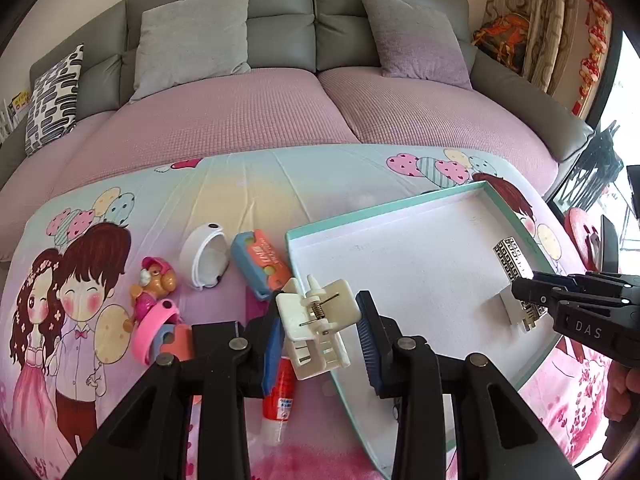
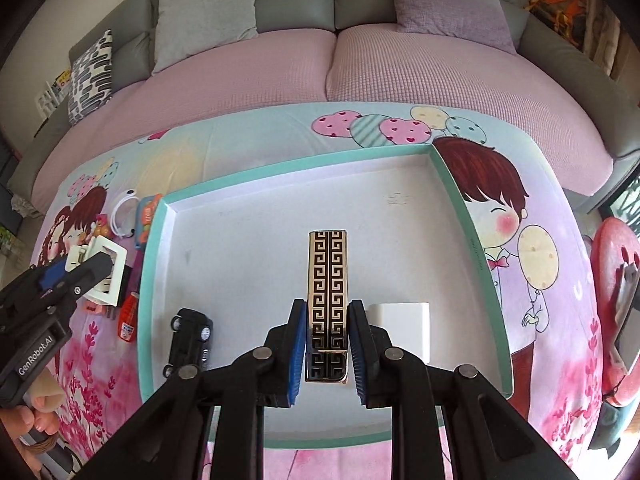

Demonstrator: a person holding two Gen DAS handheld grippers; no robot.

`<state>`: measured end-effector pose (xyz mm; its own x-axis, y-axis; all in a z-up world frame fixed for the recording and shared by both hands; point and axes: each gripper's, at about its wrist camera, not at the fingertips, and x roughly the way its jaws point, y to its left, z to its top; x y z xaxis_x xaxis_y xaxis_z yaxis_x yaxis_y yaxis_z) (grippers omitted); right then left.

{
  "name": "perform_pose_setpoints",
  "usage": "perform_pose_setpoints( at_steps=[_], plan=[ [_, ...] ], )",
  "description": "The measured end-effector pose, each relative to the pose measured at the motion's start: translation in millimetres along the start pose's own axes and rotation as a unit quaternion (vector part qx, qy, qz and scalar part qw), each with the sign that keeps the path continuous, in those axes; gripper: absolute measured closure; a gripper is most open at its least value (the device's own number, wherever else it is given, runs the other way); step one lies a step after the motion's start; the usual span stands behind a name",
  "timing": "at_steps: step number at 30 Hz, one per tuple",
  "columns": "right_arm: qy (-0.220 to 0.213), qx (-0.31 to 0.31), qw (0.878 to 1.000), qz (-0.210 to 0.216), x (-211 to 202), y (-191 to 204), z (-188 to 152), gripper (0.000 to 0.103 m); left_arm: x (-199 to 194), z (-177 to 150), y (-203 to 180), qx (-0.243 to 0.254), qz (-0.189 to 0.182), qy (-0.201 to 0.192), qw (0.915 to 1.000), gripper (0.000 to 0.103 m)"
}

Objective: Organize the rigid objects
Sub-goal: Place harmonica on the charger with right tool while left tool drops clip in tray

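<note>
My left gripper (image 1: 320, 330) is shut on a white plastic clip (image 1: 318, 316) and holds it at the left edge of the teal-rimmed white tray (image 1: 400, 248). My right gripper (image 2: 326, 344) is shut on a black-and-gold patterned box (image 2: 326, 288) over the tray (image 2: 240, 240). A white block (image 2: 404, 320) and a black toy car (image 2: 188, 340) lie in the tray. In the left wrist view, left of the tray, lie a white ring (image 1: 204, 256), a blue-orange case (image 1: 260, 264), a pink toy figure (image 1: 154, 284) and a red tube (image 1: 278, 396).
The cartoon-printed cloth (image 1: 100, 260) covers the table in front of a pink-covered grey sofa (image 1: 320, 112) with cushions. A red round object (image 2: 616, 280) sits off the table's right side.
</note>
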<state>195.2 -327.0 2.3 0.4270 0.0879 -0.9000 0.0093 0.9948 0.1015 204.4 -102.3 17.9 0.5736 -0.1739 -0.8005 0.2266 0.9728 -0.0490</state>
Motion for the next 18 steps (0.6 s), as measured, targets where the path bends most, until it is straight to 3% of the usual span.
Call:
perform_pose_setpoints(
  at_steps=[18],
  plan=[
    [-0.003,0.012,1.000,-0.008,33,-33,27,0.081,65,31,-49,0.039,0.006,0.025,0.9989,0.067]
  ],
)
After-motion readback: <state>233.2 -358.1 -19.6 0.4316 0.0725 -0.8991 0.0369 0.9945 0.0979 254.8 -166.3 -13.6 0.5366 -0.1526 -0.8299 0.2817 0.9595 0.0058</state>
